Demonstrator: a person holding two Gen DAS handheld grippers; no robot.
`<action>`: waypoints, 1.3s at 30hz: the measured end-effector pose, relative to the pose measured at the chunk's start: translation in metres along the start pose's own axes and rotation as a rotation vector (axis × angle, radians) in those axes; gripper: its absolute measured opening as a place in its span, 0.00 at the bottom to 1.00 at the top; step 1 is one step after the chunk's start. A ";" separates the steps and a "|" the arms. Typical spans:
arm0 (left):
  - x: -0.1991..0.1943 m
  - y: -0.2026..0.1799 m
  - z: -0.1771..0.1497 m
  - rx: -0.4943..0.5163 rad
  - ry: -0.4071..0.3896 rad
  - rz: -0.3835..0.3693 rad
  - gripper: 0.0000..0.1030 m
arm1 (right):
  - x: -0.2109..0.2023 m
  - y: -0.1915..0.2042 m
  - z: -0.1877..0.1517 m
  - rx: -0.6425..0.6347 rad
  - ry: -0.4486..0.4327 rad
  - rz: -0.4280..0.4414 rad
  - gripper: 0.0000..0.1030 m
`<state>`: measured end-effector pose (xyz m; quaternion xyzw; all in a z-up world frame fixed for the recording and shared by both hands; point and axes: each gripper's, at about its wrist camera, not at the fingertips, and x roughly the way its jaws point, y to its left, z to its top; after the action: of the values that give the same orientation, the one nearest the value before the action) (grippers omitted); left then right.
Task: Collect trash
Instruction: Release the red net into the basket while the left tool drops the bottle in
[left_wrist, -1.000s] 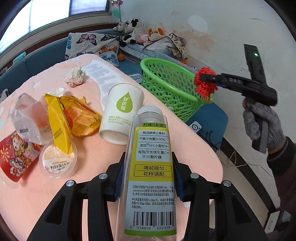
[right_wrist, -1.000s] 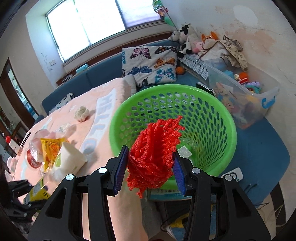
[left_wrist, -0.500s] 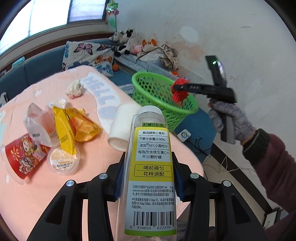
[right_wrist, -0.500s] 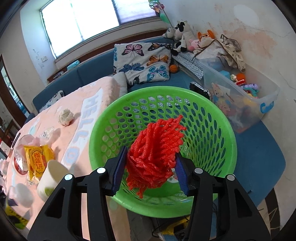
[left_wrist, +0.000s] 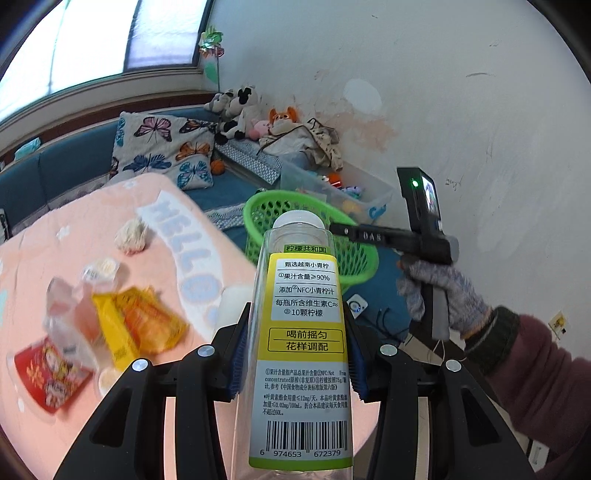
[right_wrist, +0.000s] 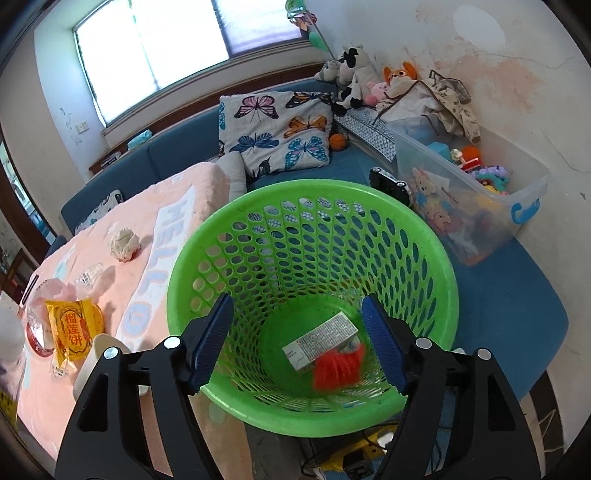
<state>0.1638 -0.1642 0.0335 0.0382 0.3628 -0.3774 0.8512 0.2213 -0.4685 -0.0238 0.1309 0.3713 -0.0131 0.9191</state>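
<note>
Above green basket (right_wrist: 314, 258): right gripper (right_wrist: 295, 343) opening, empty; left gripper (left_wrist: 295, 354) clamping bottle (left_wrist: 301, 332).

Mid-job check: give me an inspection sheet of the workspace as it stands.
Surface: table under a pink cloth.
Job's things: green basket beside the table holds a red net and a small box; clear bottle.
Clutter: yellow snack wrapper, paper cup, crumpled tissue, red cup on the table.
Grippers: left gripper shut on the bottle; right gripper over the basket, opening, nothing between its pads.
Cables: wires on the floor below the basket.
Surroundings: blue sofa, butterfly pillow, toy bin.
</note>
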 end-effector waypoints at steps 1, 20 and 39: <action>0.005 -0.001 0.006 0.004 0.000 0.000 0.42 | -0.003 -0.001 0.000 0.000 -0.002 0.002 0.70; 0.143 -0.032 0.093 0.039 0.122 -0.020 0.42 | -0.044 -0.029 -0.031 0.024 -0.037 0.005 0.72; 0.234 -0.045 0.112 -0.001 0.302 -0.009 0.42 | -0.047 -0.042 -0.049 0.047 -0.024 -0.004 0.72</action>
<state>0.3056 -0.3776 -0.0258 0.0927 0.4870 -0.3709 0.7853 0.1487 -0.5003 -0.0347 0.1516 0.3603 -0.0251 0.9201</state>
